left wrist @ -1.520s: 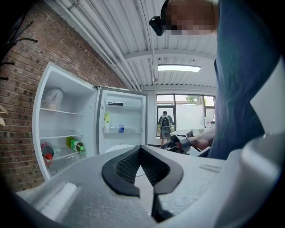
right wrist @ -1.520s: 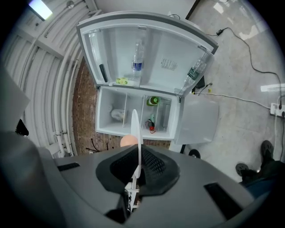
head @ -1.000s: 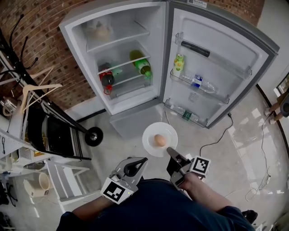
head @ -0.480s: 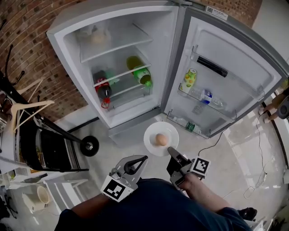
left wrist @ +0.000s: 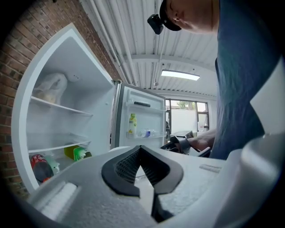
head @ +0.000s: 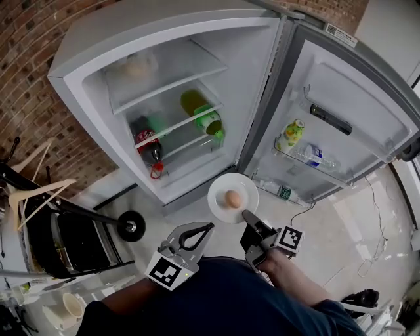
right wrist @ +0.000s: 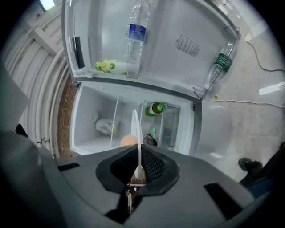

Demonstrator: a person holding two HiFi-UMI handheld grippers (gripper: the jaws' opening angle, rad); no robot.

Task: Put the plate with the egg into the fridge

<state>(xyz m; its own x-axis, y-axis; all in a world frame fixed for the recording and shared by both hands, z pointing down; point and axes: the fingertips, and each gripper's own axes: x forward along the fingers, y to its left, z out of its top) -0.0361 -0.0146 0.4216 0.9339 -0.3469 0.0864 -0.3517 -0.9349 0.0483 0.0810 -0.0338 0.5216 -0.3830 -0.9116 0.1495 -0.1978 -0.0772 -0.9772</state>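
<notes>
My right claw (head: pixel 245 215) pinches only the plate (head: pixel 220 187) rim, so any tilt could roll the egg (head: pixel 232 198) off before the fridge (head: pixel 98 72). My left claw (head: pixel 207 227) is pressed together, empty.

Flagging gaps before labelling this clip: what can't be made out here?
- Contents of the pale crumpled bag on the grey fridge's top shelf: head view, too blurred.
- Label print on the clear plastic bottle in the door: head view, too small.
- Brown egg on the white round plate: right gripper view, lower half behind the right gripper.
</notes>
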